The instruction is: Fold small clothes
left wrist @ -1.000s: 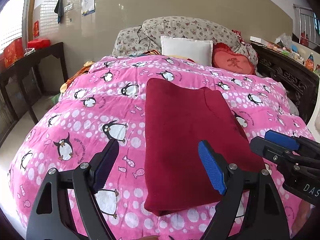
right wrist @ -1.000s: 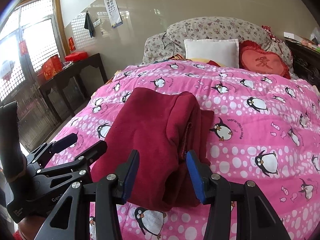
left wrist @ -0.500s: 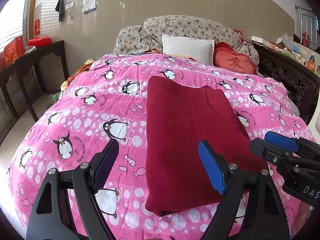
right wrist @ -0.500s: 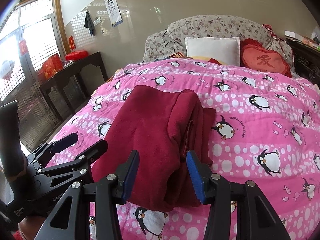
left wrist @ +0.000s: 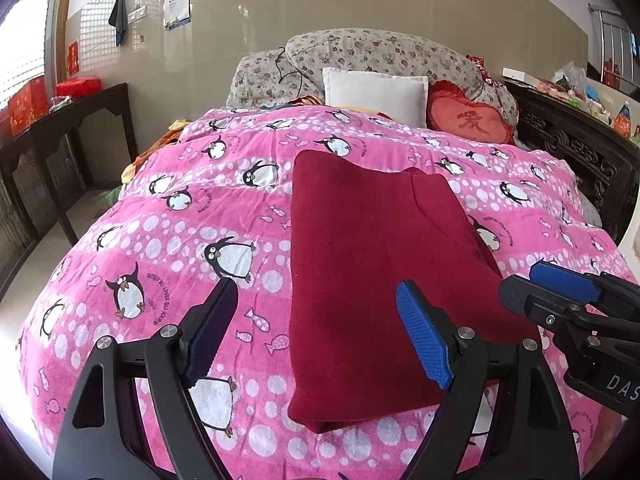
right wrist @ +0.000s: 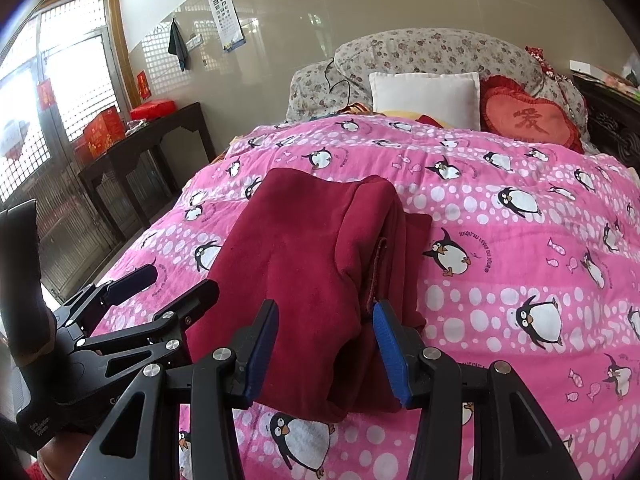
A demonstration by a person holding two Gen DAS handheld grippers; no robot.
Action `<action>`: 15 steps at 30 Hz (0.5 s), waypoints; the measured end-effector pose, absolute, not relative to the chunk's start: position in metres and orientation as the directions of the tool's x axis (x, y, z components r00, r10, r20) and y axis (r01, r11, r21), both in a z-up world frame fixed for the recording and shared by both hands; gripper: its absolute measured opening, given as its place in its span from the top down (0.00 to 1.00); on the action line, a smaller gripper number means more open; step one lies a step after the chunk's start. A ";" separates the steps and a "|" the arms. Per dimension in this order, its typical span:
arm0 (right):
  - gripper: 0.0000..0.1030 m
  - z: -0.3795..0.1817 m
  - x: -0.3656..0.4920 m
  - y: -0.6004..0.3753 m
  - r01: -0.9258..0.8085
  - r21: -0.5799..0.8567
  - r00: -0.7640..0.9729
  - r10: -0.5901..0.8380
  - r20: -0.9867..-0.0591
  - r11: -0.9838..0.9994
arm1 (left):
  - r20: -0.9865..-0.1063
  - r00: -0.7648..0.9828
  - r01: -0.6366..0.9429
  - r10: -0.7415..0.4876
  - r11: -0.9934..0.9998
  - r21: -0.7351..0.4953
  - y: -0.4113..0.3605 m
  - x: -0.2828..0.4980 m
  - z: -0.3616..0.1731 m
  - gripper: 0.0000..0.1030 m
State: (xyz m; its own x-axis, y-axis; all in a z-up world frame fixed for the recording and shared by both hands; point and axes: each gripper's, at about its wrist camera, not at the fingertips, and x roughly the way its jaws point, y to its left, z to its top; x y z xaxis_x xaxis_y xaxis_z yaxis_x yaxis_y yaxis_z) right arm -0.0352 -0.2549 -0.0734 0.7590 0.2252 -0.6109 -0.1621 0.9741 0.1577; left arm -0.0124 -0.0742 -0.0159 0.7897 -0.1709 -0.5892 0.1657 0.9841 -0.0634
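A dark red fleece garment point(left wrist: 372, 272) lies folded lengthwise on the pink penguin bedspread point(left wrist: 168, 240). In the right wrist view the garment point(right wrist: 304, 276) shows stacked layers along its right edge. My left gripper point(left wrist: 316, 336) is open and empty, held just above the garment's near left edge. My right gripper point(right wrist: 326, 348) is open and empty, its fingers astride the garment's near end without holding it. The right gripper also shows at the right of the left wrist view point(left wrist: 560, 300), and the left gripper at the left of the right wrist view point(right wrist: 160, 284).
A white pillow point(left wrist: 376, 92), a red heart cushion point(left wrist: 468, 120) and floral pillows point(left wrist: 380, 52) lie at the head of the bed. A dark wooden side table point(right wrist: 140, 148) with red boxes stands left. A carved dark bed frame point(left wrist: 580, 148) runs along the right.
Both grippers have drawn back slightly toward the foot of the bed and stay open. The garment lies still.
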 end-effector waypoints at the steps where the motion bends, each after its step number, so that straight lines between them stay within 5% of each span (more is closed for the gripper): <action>1: 0.54 -0.074 -0.035 -0.255 -0.163 0.158 0.759 0.226 -0.611 0.974 | -0.591 0.788 0.166 -0.171 0.984 -0.064 -0.074 -0.012 -0.016 0.21; 15: 0.54 -0.077 -0.033 -0.256 -0.158 0.163 0.753 0.226 -0.618 0.974 | -0.555 0.812 0.186 -0.180 0.981 -0.046 -0.074 -0.014 -0.015 0.21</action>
